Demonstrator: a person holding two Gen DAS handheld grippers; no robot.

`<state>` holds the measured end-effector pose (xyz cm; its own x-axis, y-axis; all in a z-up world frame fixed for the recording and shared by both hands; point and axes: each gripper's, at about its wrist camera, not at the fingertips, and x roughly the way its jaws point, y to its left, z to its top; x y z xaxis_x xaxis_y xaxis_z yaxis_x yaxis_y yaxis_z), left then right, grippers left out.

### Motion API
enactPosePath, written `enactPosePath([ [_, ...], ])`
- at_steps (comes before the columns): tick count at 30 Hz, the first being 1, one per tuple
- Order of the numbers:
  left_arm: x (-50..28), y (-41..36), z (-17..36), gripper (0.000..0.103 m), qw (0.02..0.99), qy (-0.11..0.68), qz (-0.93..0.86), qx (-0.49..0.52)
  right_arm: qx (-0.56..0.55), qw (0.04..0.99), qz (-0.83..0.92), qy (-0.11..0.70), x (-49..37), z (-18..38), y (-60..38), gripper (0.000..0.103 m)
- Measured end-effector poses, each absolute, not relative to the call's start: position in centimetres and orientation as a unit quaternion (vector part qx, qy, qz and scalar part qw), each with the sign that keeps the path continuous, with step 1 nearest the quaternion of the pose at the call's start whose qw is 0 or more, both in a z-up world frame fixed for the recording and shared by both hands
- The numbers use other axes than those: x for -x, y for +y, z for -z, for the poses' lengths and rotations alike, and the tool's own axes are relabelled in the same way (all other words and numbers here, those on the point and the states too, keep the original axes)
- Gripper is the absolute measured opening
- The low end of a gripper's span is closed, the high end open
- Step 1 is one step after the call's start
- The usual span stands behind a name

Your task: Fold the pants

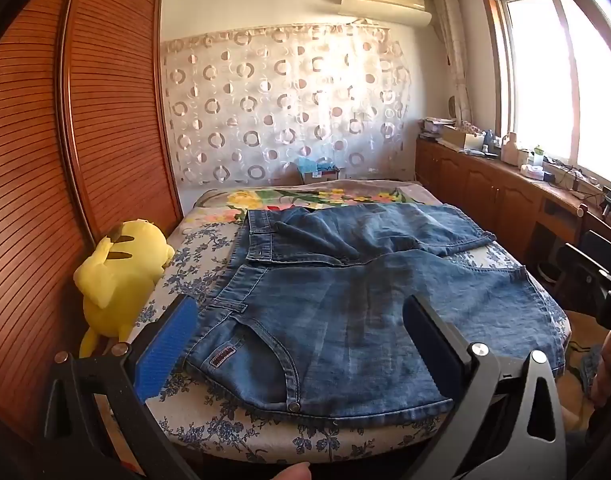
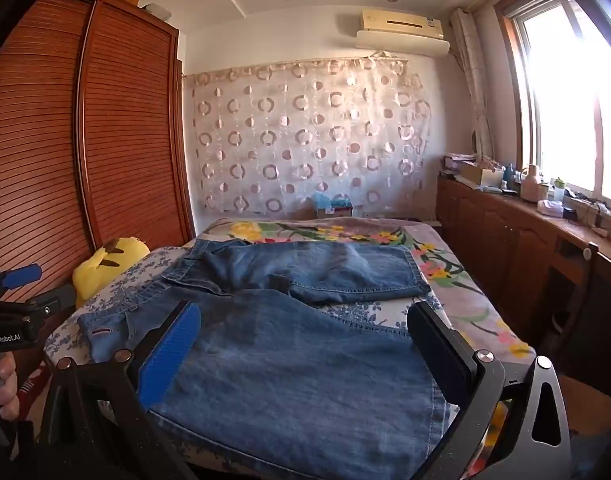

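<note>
From my seat I've got the blue denim pants (image 1: 345,288) spread on the bed with the blue-and-white floral sheet (image 1: 209,432), waistband toward the yellow plush toy (image 1: 117,276) on the left side, legs running off to the right. One leg lies along the near edge; the other sits farther back, w/ its hem end (image 2: 369,276) lying flat near the colourful flower-print blanket (image 2: 445,264).

Handling, as I judge it: denim is soft but fairly heavy and a bit stiff for cloth, so it'll hold a crease and won't slip much on the pads. It'll drag on the sheet if pulled flat (better lifted than slid). Best holds look like the thick bits: the waistband corner by the pocket w/ the small red label (image 1: 225,356), and the stitched hem of the near leg.

The left hand-held gripper (image 1: 301,320) is spread wide, blue ribbed pad (image 1: 173,344) over the waist edge, nothing between the jaws, touching nothing I can make out. The right hand-held gripper (image 2: 305,332) is equally wide, hovering over the near leg, empty too.
</note>
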<state>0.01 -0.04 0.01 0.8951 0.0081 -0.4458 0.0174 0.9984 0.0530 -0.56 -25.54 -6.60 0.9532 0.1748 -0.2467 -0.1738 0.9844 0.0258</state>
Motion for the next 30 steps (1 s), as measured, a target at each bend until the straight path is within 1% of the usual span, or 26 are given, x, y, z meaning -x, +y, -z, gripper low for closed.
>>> enactPosePath([
  [30, 0.31, 0.25, -0.21, 0.103, 0.974, 0.227, 0.005, -0.022, -0.004, 0.988, -0.092, 0.121, 0.96, 6.55, -25.44, 0.103],
])
